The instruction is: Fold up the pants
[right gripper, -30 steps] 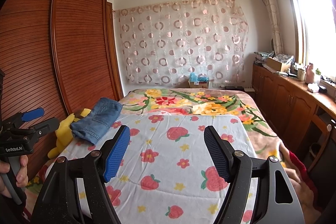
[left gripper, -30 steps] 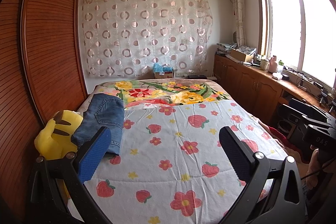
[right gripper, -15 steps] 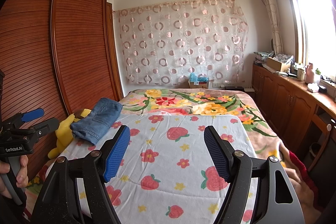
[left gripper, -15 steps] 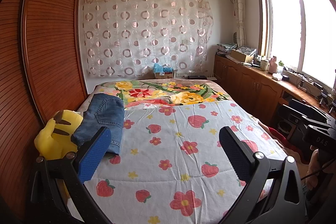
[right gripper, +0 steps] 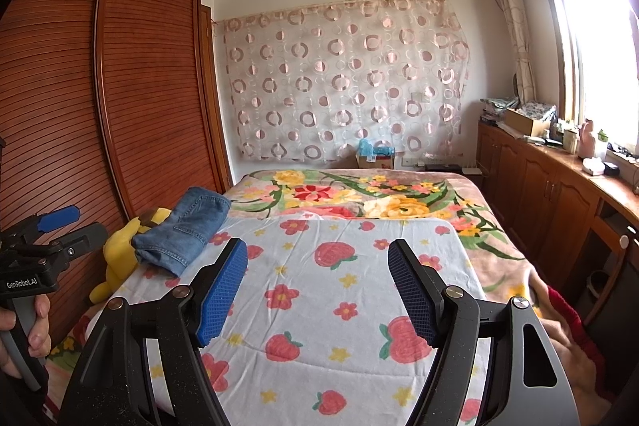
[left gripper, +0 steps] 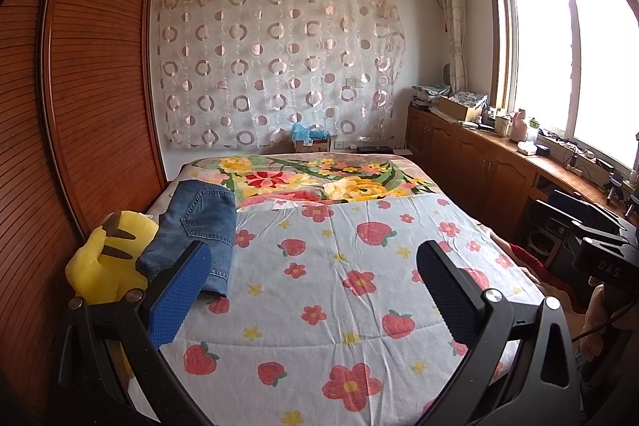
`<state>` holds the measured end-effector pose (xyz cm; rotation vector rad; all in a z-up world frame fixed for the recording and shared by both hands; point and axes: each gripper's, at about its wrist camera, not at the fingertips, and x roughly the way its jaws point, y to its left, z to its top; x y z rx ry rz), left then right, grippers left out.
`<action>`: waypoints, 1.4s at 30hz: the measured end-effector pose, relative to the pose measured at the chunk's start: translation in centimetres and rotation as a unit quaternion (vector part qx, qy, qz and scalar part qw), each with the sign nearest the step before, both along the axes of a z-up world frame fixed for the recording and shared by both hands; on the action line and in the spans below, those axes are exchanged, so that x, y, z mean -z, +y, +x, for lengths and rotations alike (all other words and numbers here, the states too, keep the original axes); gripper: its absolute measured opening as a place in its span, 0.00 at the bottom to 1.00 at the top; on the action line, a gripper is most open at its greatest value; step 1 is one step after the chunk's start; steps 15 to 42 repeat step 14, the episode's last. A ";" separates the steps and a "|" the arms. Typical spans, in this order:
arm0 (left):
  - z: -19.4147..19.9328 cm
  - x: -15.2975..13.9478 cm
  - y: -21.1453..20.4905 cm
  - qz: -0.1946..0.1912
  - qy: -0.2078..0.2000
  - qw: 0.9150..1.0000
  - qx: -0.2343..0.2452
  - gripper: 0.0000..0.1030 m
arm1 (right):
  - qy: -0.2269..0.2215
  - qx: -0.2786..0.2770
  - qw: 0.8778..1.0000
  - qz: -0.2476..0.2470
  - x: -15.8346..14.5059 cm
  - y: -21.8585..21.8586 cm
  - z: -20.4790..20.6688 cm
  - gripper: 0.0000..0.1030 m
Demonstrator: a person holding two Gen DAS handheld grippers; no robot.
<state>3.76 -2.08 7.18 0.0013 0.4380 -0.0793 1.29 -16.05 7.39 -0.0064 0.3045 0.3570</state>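
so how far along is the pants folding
It looks done: the jeans lie folded into a compact stack on the left edge of the bed, against the yellow plush toy. Nothing is in hand; the left claw and right claw both hover open and empty above the strawberry sheet. No other pants are in view, so nothing visible is left.

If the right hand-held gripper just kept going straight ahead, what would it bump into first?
Probably the strawberry bedspread. The right hand-held gripper is open, empty and tilted slightly down at it, with nothing between. The folded jeans lie off to its left.
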 end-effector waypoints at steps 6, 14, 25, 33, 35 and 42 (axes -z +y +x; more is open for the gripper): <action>-0.2 -0.1 -0.2 0.000 -0.001 1.000 0.000 1.00 | -0.001 0.002 1.000 0.000 -0.1 0.1 -0.1 0.73; -0.2 -0.1 -0.1 0.000 -0.001 1.000 0.000 1.00 | -0.002 0.004 1.000 0.001 -0.1 0.4 -0.2 0.73; -0.2 -0.1 -0.1 0.000 -0.001 1.000 0.000 1.00 | -0.002 0.004 1.000 0.001 -0.1 0.4 -0.2 0.73; -0.2 -0.1 -0.1 0.000 -0.001 1.000 0.000 1.00 | -0.002 0.004 1.000 0.001 -0.1 0.4 -0.2 0.73; -0.2 -0.1 -0.1 0.000 -0.001 1.000 0.000 1.00 | -0.002 0.004 1.000 0.001 -0.1 0.4 -0.2 0.73; -0.2 -0.1 -0.1 0.000 -0.001 1.000 0.000 1.00 | -0.002 0.004 1.000 0.001 -0.1 0.4 -0.2 0.73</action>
